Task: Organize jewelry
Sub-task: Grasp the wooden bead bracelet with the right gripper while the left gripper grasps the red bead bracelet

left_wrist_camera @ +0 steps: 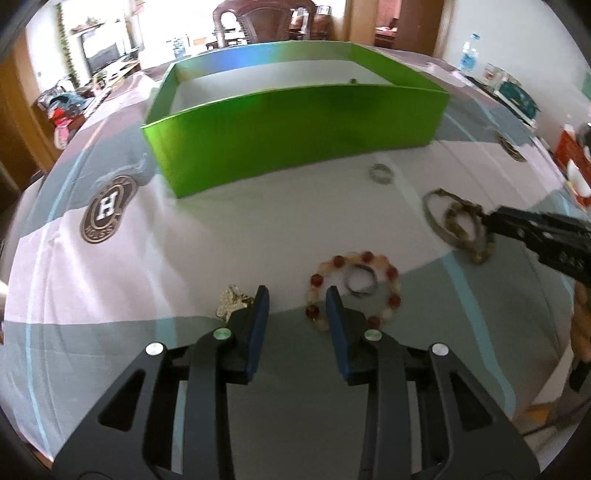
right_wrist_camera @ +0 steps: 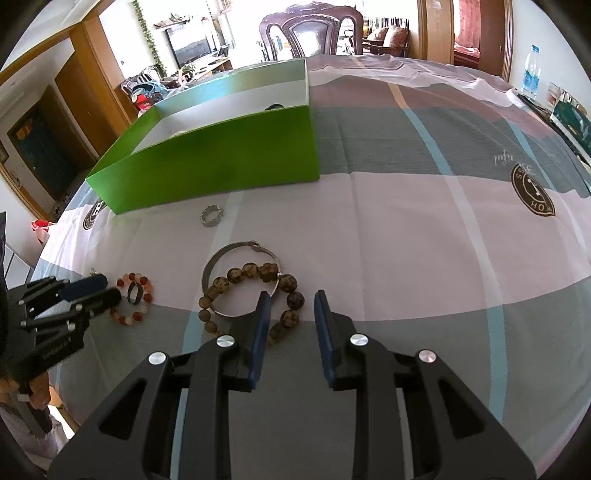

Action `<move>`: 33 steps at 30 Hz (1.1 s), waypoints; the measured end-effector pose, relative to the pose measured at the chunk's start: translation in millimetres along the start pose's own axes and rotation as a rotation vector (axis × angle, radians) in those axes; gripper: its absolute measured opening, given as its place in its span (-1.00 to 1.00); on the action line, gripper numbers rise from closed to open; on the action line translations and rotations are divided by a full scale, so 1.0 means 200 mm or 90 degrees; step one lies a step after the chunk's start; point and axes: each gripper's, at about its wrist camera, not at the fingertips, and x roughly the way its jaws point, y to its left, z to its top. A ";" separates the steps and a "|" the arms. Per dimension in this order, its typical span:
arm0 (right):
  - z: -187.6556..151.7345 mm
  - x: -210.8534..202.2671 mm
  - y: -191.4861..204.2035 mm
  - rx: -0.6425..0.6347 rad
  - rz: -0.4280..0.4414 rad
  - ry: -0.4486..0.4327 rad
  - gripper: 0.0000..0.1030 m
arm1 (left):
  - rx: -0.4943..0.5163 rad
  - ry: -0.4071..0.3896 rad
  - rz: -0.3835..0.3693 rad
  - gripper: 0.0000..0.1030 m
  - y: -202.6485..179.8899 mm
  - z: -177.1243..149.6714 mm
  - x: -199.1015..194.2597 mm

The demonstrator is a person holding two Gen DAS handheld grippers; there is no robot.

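A green box stands open on the cloth-covered table. My left gripper is open and empty, just short of a red-and-pale bead bracelet with a dark ring inside it. A gold trinket lies by its left finger. My right gripper is open, its left finger over a brown bead bracelet that lies across a silver bangle. A small silver ring lies near the box.
The checked tablecloth covers the table. A dark item lies inside the box. A water bottle and boxes stand at the far right edge. A wooden chair is behind the table.
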 end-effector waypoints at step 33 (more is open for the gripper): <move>0.14 -0.21 0.26 -0.111 -0.022 -0.109 -0.79 | -0.006 -0.112 -0.021 -0.84 -0.02 0.11 -0.26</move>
